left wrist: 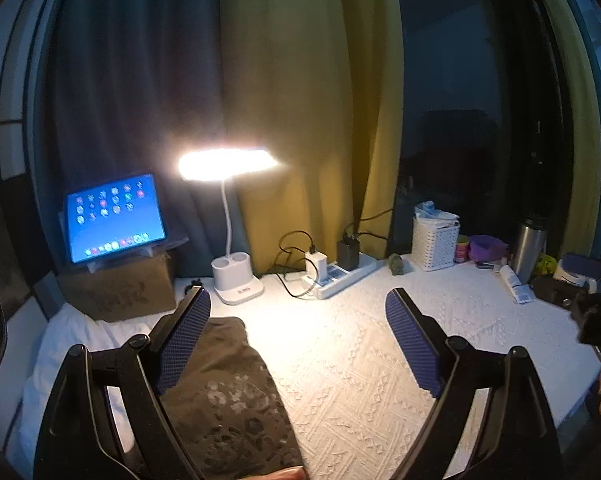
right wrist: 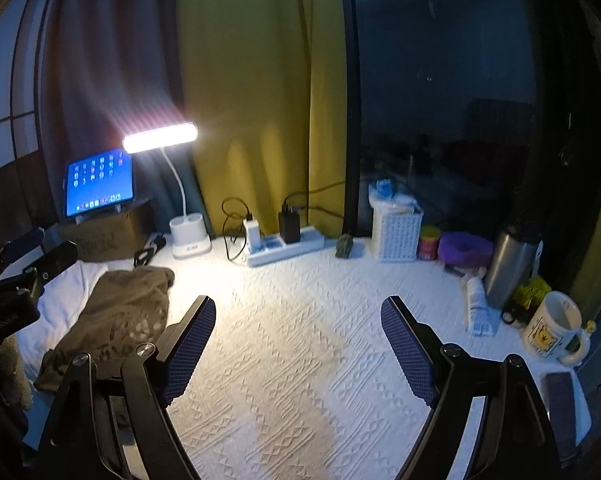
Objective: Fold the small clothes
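While both of my grippers hang spread wide and empty, left gripper [left wrist: 298,308] and right gripper [right wrist: 298,318], the dark garment [right wrist: 120,308] lies folded at the left of the white cloth [right wrist: 300,320]; that piece seems done.

Folded garment [right wrist: 116,312] on bedspread [right wrist: 300,340] (left side), lamp [right wrist: 190,240] behind; mug [right wrist: 556,330] far right

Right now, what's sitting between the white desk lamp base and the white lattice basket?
In the right wrist view, between the lamp base and the basket: a white power strip with chargers plugged in, then a small dark green figurine.
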Available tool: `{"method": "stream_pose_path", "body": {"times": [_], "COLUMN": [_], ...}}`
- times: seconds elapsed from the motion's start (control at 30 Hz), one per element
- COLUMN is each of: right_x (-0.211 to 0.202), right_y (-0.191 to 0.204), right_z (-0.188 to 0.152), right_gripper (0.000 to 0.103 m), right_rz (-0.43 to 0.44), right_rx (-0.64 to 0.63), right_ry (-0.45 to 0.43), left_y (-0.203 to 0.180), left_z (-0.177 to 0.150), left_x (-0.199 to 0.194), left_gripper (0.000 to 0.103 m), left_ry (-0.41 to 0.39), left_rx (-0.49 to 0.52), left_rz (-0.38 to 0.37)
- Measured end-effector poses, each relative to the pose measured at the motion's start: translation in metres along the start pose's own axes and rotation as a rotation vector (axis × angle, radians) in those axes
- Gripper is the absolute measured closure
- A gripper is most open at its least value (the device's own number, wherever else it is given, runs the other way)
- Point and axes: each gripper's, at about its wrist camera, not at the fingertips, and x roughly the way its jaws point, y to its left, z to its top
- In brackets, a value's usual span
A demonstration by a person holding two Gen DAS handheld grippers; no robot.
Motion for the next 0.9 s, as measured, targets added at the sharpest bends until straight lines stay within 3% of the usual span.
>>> {"method": "stream_pose_path", "body": {"times": [0.47, 0.9], "right_x": [-0.047, -0.089], "right_y": [0.003, 0.005], "right_z": [0.03, 0.046], "right_gripper": [0.014, 0.011], "right_rz": [-0.043, -0.078], "right_rx": [-0.067, -0.093], "right_ry": [-0.122, -0.224], "left_y": [0.01, 0.023], "left_z": [0.03, 0.042], "left_x": [-0.031, -0.051], "left_gripper": [0.011, 0.006], "left_ry": [-0.121, -0.187], "left_rx": [-0.032, -0.095], "left_rz": [0.03, -0.038]}}
